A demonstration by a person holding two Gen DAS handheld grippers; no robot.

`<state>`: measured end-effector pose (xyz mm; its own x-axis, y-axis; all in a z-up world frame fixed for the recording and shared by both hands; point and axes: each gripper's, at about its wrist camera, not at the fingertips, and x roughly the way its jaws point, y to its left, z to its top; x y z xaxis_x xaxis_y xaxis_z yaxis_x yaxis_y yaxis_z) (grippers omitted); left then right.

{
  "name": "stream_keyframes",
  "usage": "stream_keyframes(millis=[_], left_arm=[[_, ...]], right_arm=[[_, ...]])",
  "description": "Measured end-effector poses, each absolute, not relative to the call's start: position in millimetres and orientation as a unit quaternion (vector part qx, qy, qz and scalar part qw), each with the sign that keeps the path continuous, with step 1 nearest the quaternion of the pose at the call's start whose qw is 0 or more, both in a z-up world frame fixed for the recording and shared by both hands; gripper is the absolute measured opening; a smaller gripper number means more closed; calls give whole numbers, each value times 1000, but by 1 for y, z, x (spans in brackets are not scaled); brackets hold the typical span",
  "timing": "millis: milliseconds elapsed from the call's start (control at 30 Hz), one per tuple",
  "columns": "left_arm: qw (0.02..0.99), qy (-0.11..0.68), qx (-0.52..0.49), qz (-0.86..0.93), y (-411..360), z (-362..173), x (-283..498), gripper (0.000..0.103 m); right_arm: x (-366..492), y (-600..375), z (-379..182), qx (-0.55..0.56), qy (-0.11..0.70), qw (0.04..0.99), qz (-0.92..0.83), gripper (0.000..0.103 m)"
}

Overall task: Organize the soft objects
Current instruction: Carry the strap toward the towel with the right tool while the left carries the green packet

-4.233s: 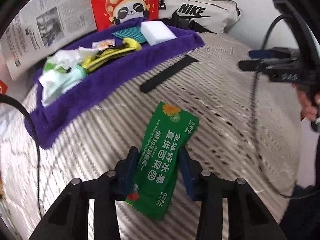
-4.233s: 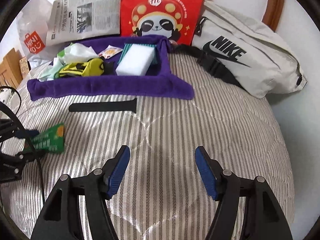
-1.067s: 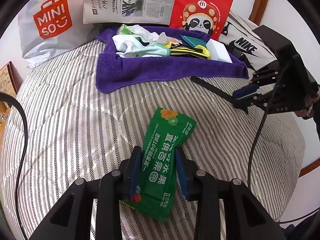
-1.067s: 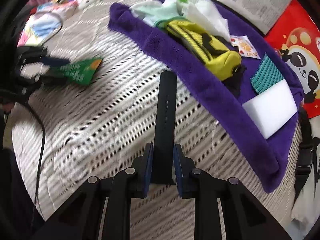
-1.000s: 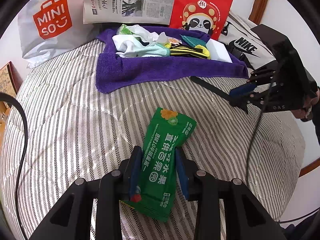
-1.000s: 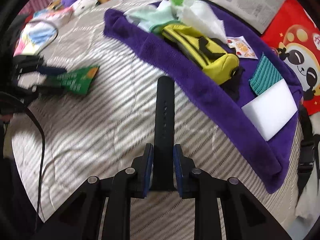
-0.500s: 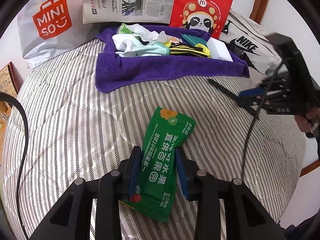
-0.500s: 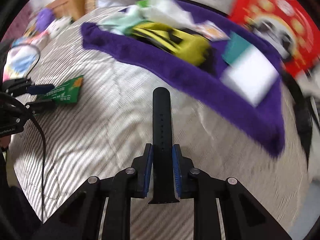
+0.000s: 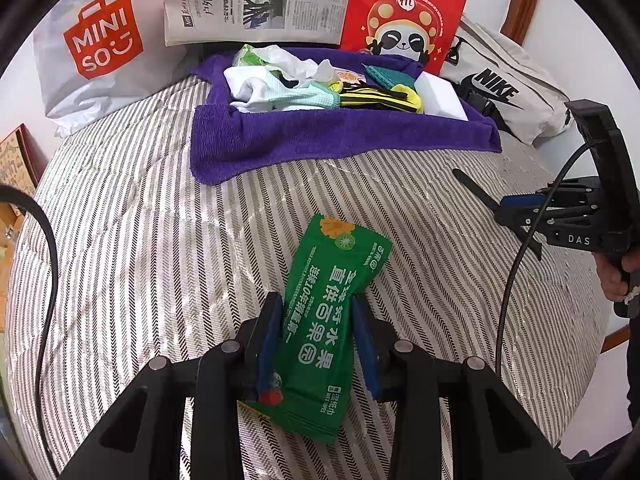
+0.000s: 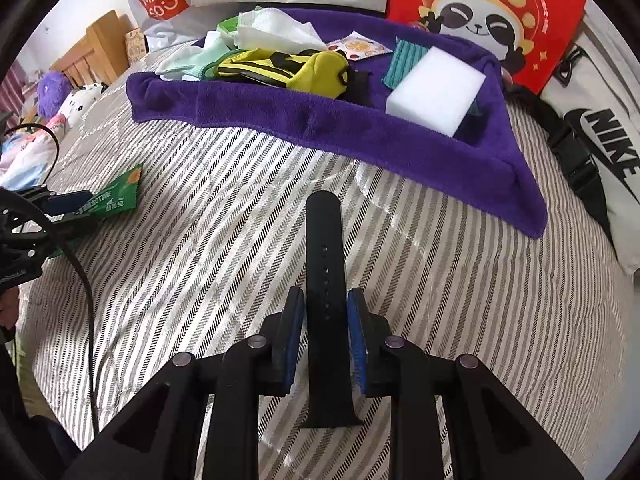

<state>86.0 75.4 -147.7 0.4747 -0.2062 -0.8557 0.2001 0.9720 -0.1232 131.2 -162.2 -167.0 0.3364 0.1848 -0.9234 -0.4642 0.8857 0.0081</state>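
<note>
My left gripper [image 9: 318,334] is shut on a green wet-wipes packet [image 9: 328,312] and holds it over the striped bed cover. My right gripper [image 10: 325,328] is shut on a black watch strap [image 10: 325,264], which points toward the purple towel tray [image 10: 360,132]. The tray holds a white sponge [image 10: 436,90], a yellow pouch [image 10: 288,68], a teal cloth [image 10: 404,62] and white cloths [image 10: 276,30]. In the left wrist view the right gripper [image 9: 516,208] is at the right with the strap [image 9: 476,192], and the tray [image 9: 320,136] lies at the back.
A red panda bag [image 9: 404,12], a newspaper [image 9: 256,0] and a Miniso bag [image 9: 96,48] stand behind the tray. A Nike bag [image 10: 600,136] lies at the right. Plush toys [image 10: 68,96] sit far left. Cables [image 9: 44,280] trail over the bed.
My right gripper has drawn back from the tray with the strap, moving right in the left wrist view. My left gripper holds the green packet still.
</note>
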Motion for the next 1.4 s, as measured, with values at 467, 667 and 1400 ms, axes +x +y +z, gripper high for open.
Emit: stream_keyframes(millis=[467,667,1400], left_arm=[[855,504,-14,-123,77,-142,86,29],[853,508,1,-119,74,-140,87,29],[866,477,-37,-142,75,-91,109,29]], right_arm=[[131,-174,-158,-83,546,807,209,20],[129,-180,-158,-89,545,811,195,20],[152,-164,-112,-65,509,834,204,20]])
